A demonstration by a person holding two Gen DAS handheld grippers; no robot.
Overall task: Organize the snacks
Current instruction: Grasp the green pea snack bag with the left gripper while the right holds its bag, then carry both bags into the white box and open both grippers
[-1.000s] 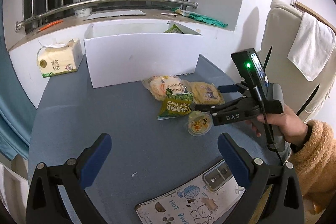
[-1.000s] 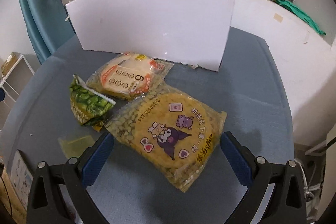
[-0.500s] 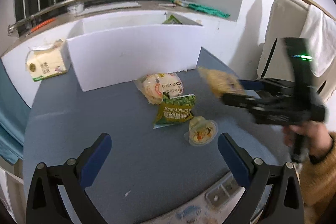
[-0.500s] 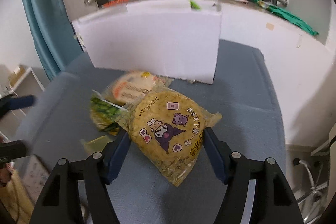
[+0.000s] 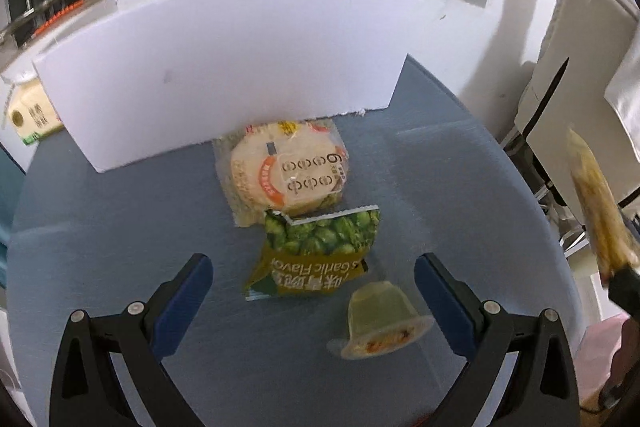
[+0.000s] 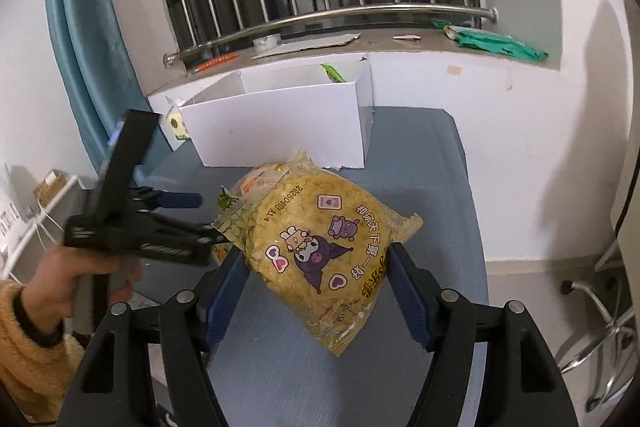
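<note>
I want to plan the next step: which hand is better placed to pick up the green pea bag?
Left. The left gripper is open and empty just over the green pea bag. The right gripper is shut on the yellow snack pack.

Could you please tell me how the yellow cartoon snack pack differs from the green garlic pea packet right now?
The yellow cartoon snack pack is lifted clear of the table, clamped in the right tool; the green garlic pea packet lies flat on the blue table, untouched, ahead of the open left tool. The yellow pack looks larger and clear, showing its puffed cake; the green packet is opaque and printed. Both remain outside the white box.
</note>
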